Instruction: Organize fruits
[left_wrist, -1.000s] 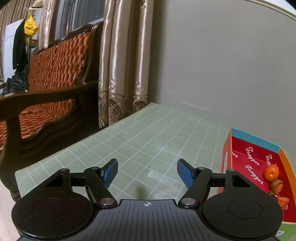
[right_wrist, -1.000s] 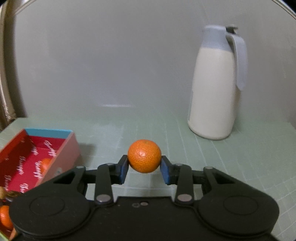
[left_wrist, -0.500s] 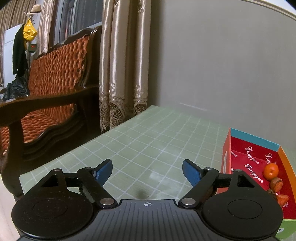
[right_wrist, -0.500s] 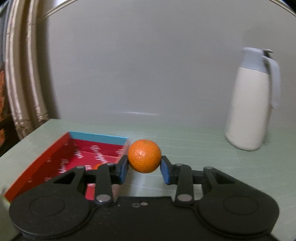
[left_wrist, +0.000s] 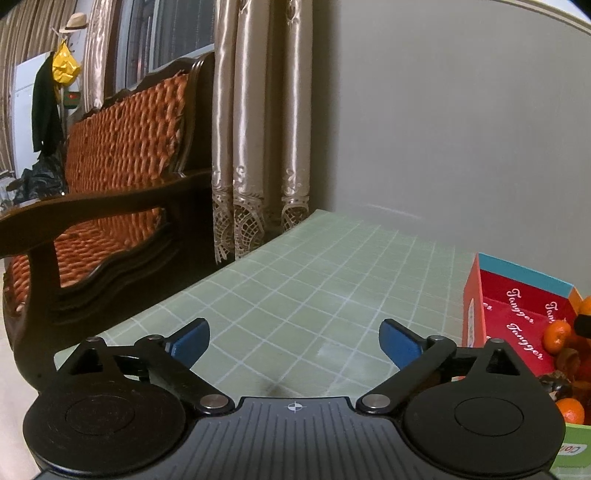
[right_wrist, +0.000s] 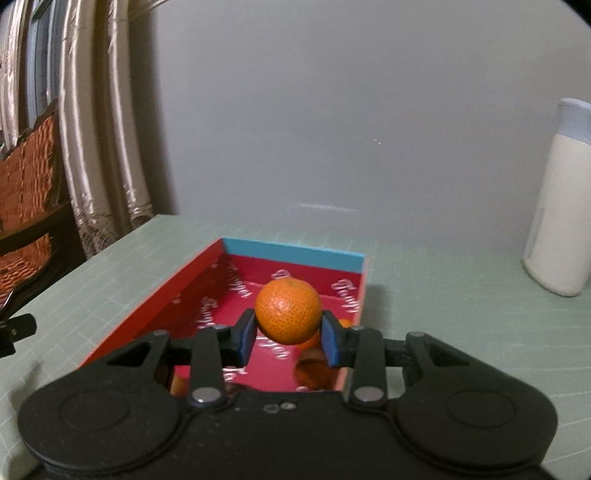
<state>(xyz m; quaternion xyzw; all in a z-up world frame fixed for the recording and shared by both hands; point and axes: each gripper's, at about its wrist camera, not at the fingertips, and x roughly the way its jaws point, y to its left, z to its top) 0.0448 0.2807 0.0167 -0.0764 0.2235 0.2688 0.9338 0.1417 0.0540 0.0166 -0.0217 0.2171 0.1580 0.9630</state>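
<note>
My right gripper (right_wrist: 288, 338) is shut on an orange tangerine (right_wrist: 288, 311) and holds it above the red box (right_wrist: 291, 254) with a blue far wall. Several more small fruits (right_wrist: 314, 371) lie in the box under it. My left gripper (left_wrist: 294, 343) is wide open and empty above the green gridded mat (left_wrist: 295, 280), left of the same red box (left_wrist: 517, 291), where several fruits (left_wrist: 557, 334) show. A piece of the right gripper shows at the far right edge of the left wrist view (left_wrist: 583, 323).
A white jug with a grey lid (right_wrist: 561, 206) stands at the right on the mat. A wooden bench with an orange cushion (left_wrist: 110, 177) and curtains (left_wrist: 258, 147) lie past the mat's left edge. A grey wall stands behind.
My right gripper has swung left with the tangerine, from beside the jug to over the red box. My left gripper has opened wider.
</note>
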